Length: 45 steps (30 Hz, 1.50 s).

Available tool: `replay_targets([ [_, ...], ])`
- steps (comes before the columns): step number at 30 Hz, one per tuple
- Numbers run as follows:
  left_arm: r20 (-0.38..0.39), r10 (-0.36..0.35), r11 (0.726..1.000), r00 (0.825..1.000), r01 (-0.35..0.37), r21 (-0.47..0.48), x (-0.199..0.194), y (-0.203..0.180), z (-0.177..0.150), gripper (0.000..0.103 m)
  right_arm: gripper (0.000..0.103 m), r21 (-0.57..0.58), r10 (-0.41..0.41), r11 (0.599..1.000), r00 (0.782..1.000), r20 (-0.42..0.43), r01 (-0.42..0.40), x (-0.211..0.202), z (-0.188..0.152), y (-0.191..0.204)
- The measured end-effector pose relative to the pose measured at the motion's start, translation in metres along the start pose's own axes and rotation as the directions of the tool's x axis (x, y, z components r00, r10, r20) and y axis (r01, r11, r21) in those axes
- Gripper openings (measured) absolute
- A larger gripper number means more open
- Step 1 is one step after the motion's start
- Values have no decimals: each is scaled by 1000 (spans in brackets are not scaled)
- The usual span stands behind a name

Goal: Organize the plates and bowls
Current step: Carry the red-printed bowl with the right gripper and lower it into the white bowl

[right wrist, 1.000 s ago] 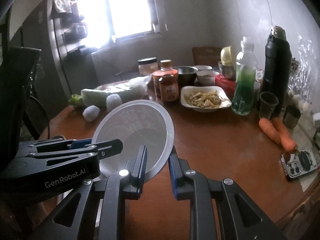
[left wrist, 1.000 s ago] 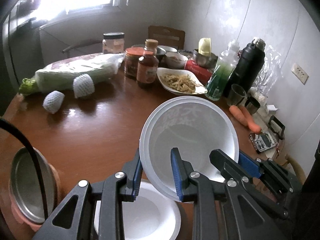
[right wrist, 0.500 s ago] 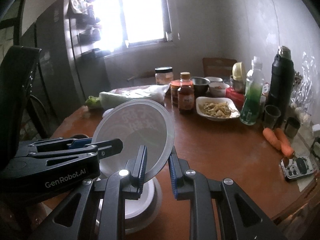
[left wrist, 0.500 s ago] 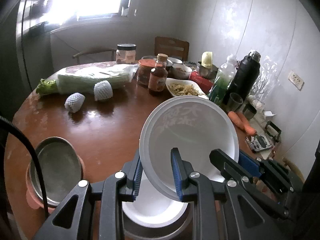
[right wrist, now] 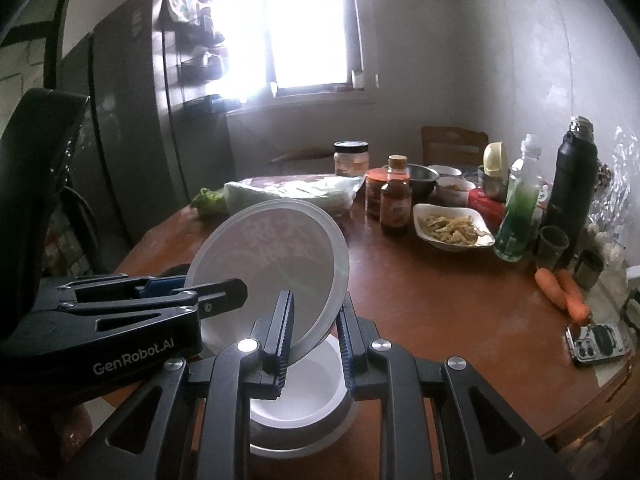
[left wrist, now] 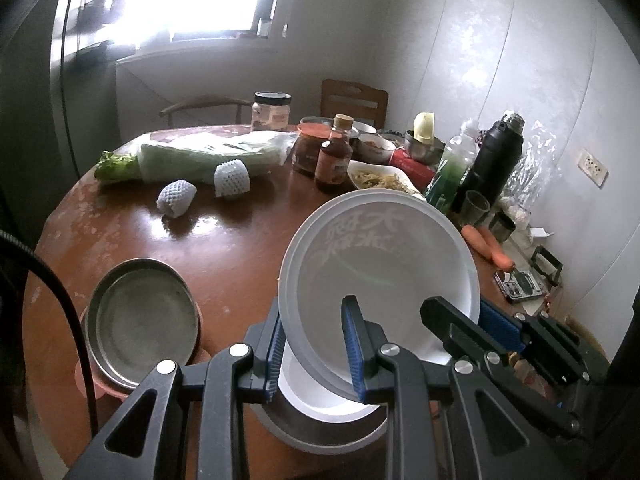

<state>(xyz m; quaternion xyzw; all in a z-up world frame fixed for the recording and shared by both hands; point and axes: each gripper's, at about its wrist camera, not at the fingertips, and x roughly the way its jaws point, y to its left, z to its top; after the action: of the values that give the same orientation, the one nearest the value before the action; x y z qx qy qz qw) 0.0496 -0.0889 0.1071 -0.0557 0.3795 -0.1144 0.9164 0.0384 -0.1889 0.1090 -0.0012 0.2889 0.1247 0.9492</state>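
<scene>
**Plastic lid pinched by both grippers, tilted above the white bowl**

- Translucent white plastic lid [left wrist: 380, 272] is clamped at its lower rim by the left gripper [left wrist: 314, 354]; one blue pad is seen on each face of the lid.
- The same lid [right wrist: 272, 276] is also clamped by the right gripper [right wrist: 314, 344], at its near edge. Lid is held tilted, embossed characters facing the left camera.
- White bowl [right wrist: 300, 392] is seen directly below the right gripper, nested in a larger grey bowl [left wrist: 320, 432] on the brown surface [left wrist: 240, 248].
- Metal plate [left wrist: 142, 320] sits on a pink dish, left of the left gripper.
- Ahead of the right gripper: sauce bottle [right wrist: 396, 196], dish of food [right wrist: 452, 230], green bottle [right wrist: 518, 212], black thermos [right wrist: 572, 184].
- Carrots [right wrist: 562, 292] and a phone [right wrist: 598, 342] lie to its right.
</scene>
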Motion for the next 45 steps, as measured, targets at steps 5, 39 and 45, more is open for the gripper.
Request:
replay_targets([
  [5, 10, 3, 1000, 1000, -3, 0, -8, 3, -1, 27, 23, -15, 3, 1000, 1000, 13, -3, -7, 1, 5],
  [39, -138, 31, 999, 990, -33, -11, 41, 10, -35, 27, 24, -8, 34, 999, 992, -121, -35, 24, -39, 0],
  [45, -148, 40, 999, 988, -43, -14, 46, 12, -38, 28, 24, -5, 45, 999, 990, -134, -46, 28, -45, -1],
])
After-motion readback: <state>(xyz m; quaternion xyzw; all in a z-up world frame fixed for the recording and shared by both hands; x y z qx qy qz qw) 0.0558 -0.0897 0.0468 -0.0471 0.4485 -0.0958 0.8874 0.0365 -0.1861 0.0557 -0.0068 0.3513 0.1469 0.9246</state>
